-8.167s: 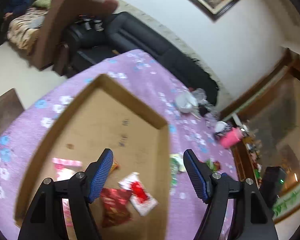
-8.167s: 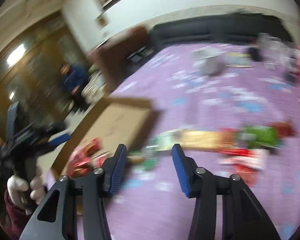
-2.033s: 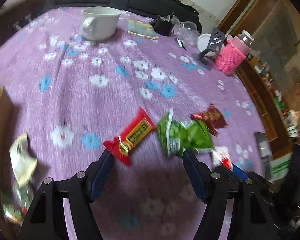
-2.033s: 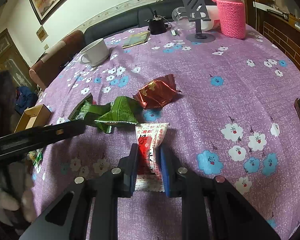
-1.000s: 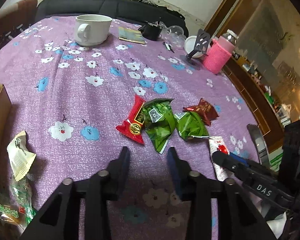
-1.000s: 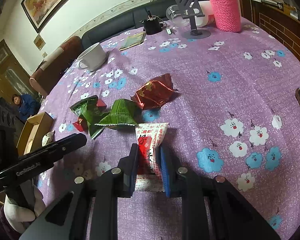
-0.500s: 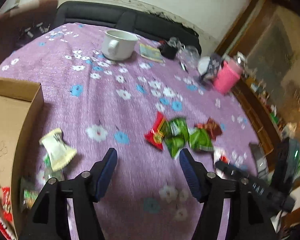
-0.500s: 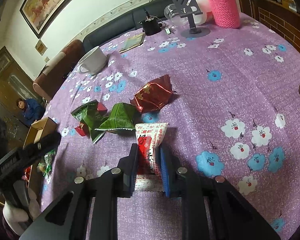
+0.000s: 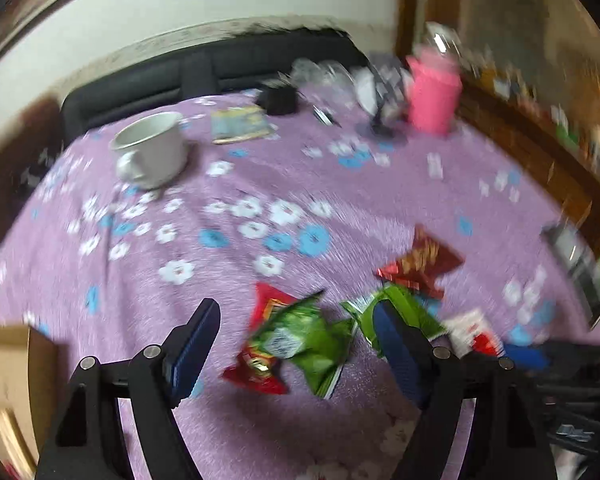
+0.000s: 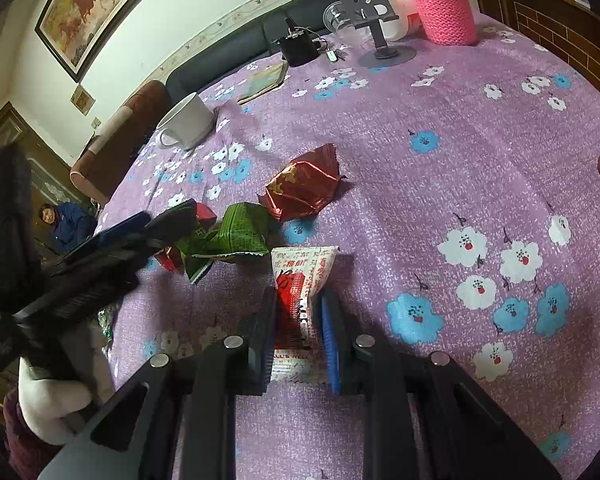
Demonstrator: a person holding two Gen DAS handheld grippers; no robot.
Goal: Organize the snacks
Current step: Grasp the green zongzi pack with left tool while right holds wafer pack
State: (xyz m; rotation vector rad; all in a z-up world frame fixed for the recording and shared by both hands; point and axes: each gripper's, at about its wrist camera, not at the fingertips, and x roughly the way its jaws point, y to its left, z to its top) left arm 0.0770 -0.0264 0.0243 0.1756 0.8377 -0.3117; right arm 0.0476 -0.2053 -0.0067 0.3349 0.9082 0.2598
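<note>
Item: white-and-red printed plastic snack sachet (image 10: 300, 280), flat, crinkled, sealed at both ends. Lies on the purple flower-printed tablecloth (image 10: 440, 128), nearest of the loose snacks to the right gripper (image 10: 298, 332), which is clenched on the sachet's near half, blue pads at either long edge.

Left gripper (image 9: 296, 344): released, jaws wide, poised over the green crumpled foil packet (image 9: 304, 340), which overlaps a red glossy bar wrapper (image 9: 260, 372).

Beside the sachet, away from the right gripper: a second green foil packet (image 10: 240, 232), folded into a peak; beyond it a dark red metallic foil pouch (image 10: 304, 186), puffed and creased.

Brown cardboard box (image 9: 0, 380): only a corner shows at the left gripper's outer side; likely the destination.

Handling note, by judgement: lift the sachet straight up before swinging, since thin film slips and sags; the left gripper should close low on one green packet only, as slick foil skates on cloth.

Far side of tablecloth: white ceramic mug (image 10: 188, 122), pink knitted bottle sleeve (image 10: 440, 4).
</note>
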